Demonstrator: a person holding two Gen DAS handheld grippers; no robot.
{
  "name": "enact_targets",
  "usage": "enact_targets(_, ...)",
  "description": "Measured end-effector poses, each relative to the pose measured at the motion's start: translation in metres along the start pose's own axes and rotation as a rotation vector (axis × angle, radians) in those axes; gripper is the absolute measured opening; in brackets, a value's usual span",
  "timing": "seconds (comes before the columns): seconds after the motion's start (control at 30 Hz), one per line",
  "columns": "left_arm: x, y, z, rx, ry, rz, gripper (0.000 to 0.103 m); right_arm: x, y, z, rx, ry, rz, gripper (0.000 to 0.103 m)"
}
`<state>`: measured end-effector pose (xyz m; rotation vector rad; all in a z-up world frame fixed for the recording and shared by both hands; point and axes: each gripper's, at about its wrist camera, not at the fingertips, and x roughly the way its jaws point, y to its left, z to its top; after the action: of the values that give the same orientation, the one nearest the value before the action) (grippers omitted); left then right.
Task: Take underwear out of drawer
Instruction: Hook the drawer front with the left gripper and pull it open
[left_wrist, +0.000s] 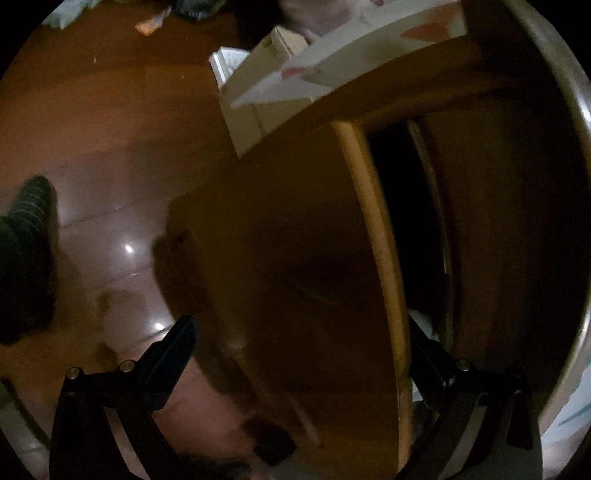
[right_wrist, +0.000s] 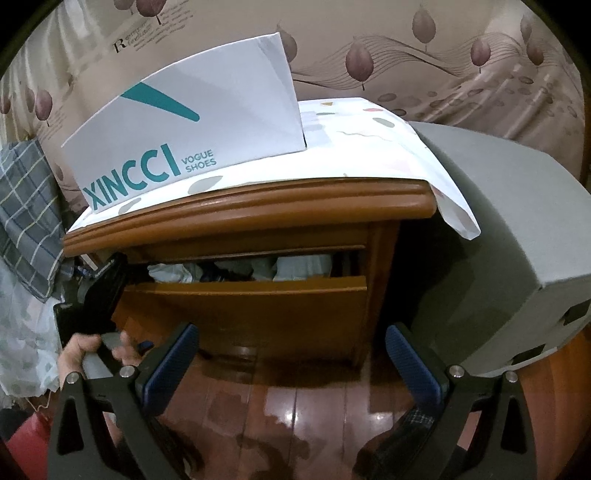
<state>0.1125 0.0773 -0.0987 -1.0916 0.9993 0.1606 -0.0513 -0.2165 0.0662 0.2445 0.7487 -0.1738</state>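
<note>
The white cardboard shoe box (right_wrist: 192, 136) on the wooden cabinet carries teal lettering: "XINCCI" in large capitals, its first letter partly cut off, then "VOGUE SHOES" in smaller capitals; the beige leaf-patterned curtain (right_wrist: 406, 48) behind shows a large "R" beside lines too small to read

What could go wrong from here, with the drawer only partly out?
1. The left gripper straddles the drawer front at its left corner; an off-centre pull may rack the drawer.
2. The gap is narrow and the clothes sit bunched under the nightstand top; reaching in now may snag.
3. The right gripper hangs open, away from the drawer.
</note>
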Motion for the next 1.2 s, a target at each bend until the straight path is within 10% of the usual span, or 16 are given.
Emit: enact_targets(1.2,-0.061,0.052,-0.025,0.137,0.083,0.120,0.103,-0.004,0.005,0.004,-0.039,-0.028,-0.025,0.103)
